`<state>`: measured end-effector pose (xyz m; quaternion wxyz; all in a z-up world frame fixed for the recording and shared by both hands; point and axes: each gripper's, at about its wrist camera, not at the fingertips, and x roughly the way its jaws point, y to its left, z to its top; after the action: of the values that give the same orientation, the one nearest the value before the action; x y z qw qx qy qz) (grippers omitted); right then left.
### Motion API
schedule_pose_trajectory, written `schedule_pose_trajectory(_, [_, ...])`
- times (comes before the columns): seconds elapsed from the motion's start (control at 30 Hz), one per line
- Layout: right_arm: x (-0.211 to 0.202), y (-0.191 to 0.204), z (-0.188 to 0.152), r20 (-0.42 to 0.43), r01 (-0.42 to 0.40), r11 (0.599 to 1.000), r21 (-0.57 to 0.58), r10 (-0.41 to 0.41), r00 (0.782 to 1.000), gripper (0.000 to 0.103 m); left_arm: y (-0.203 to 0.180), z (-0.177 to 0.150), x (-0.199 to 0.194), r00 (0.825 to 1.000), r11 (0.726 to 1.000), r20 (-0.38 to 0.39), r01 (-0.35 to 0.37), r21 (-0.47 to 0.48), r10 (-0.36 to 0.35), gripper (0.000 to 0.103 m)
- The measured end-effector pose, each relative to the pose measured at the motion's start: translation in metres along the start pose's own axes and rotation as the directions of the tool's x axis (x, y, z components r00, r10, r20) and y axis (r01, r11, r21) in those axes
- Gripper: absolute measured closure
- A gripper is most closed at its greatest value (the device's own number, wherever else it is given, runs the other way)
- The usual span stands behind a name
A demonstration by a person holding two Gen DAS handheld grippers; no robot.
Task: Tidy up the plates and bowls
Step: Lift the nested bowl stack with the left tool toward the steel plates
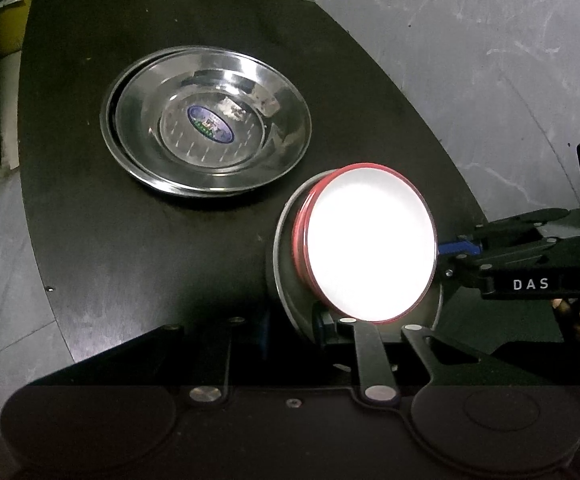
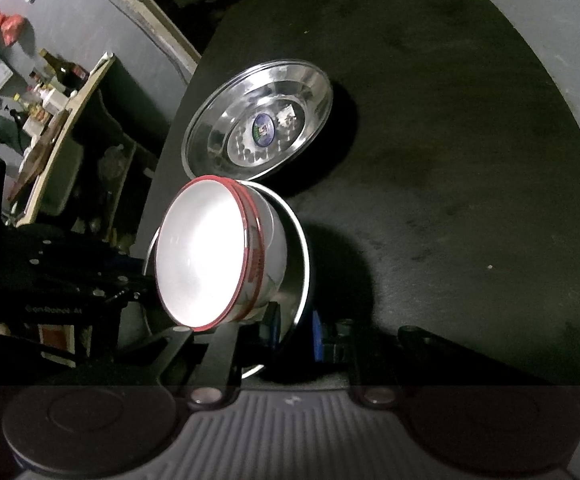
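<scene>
On the dark surface (image 1: 130,280) the nested steel plates (image 1: 206,124) lie at left. Rightward, both tools, left tool (image 1: 342,328) and right tool (image 1: 456,250), pinch the steel plate (image 1: 286,280) carrying stacked red-rimmed bowls (image 1: 370,248). Next, probably, level it and set it down beside the plates.

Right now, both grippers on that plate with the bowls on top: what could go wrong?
1. The red-rimmed bowls sit tilted on the steel plate, which the left gripper and right gripper pinch only at its rim; a further tilt could slide the bowls off.
2. The stacked steel plates lie close by on the black table; a swing could clip them.
</scene>
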<state>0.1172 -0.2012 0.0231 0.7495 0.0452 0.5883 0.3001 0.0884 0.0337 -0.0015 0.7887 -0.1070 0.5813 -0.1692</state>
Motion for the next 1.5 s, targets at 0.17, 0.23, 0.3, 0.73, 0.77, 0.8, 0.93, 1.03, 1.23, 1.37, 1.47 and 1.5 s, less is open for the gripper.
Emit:
schedule_pose_trajectory(0.17, [-0.008,-0.005,0.005,0.019,-0.030,0.999,0.045,0.029,0.999,0.085,0.000,0.006,-0.004,1.000,1.000,0.020,0.004,-0.016,-0.004,0.082])
schedule_pose_trajectory(0.23, [-0.009,-0.006,0.007,0.024,-0.035,0.998,0.056,0.034,0.999,0.085,-0.001,0.009,-0.005,1.000,1.000,0.022,0.000,-0.017,0.001,0.083])
schedule_pose_trajectory(0.3, [-0.009,-0.006,0.008,0.024,-0.036,0.998,0.058,0.035,0.999,0.085,-0.002,0.011,-0.007,1.000,1.000,0.027,-0.008,-0.013,0.008,0.083])
schedule_pose_trajectory(0.73, [-0.013,-0.007,0.020,0.053,-0.041,0.996,0.080,0.037,0.998,0.085,0.000,0.026,-0.017,0.998,0.999,0.055,-0.007,-0.036,0.009,0.084])
schedule_pose_trajectory(0.77, [-0.014,-0.007,0.022,0.058,-0.042,0.996,0.082,0.037,0.998,0.085,0.001,0.028,-0.018,0.998,0.999,0.060,-0.007,-0.043,0.009,0.084])
schedule_pose_trajectory(0.8, [-0.015,-0.007,0.025,0.062,-0.042,0.996,0.082,0.037,0.997,0.085,0.004,0.031,-0.020,0.998,0.999,0.064,-0.005,-0.052,0.008,0.085])
schedule_pose_trajectory(0.93, [-0.016,-0.007,0.036,0.076,-0.041,0.996,0.080,0.035,0.996,0.085,0.007,0.042,-0.021,0.997,0.997,0.077,-0.004,-0.072,0.010,0.085])
schedule_pose_trajectory(1.03, [-0.015,-0.007,0.046,0.079,-0.036,0.997,0.069,0.031,0.996,0.084,0.008,0.051,-0.021,0.997,0.997,0.080,-0.017,-0.070,0.022,0.086])
schedule_pose_trajectory(1.23, [-0.010,-0.010,0.061,0.084,-0.034,0.997,0.069,0.029,0.996,0.084,0.014,0.064,-0.019,0.996,0.996,0.084,-0.030,-0.079,0.036,0.087])
schedule_pose_trajectory(1.37, [-0.007,-0.011,0.067,0.083,-0.036,0.997,0.068,0.030,0.996,0.084,0.020,0.072,-0.018,0.995,0.995,0.088,-0.031,-0.095,0.040,0.088])
schedule_pose_trajectory(1.47, [-0.004,-0.011,0.075,0.087,-0.037,0.997,0.067,0.032,0.996,0.084,0.023,0.077,-0.018,0.995,0.994,0.091,-0.042,-0.099,0.051,0.089])
schedule_pose_trajectory(1.5, [-0.003,-0.012,0.078,0.089,-0.039,0.997,0.065,0.033,0.995,0.084,0.025,0.079,-0.018,0.994,0.994,0.091,-0.045,-0.102,0.054,0.089])
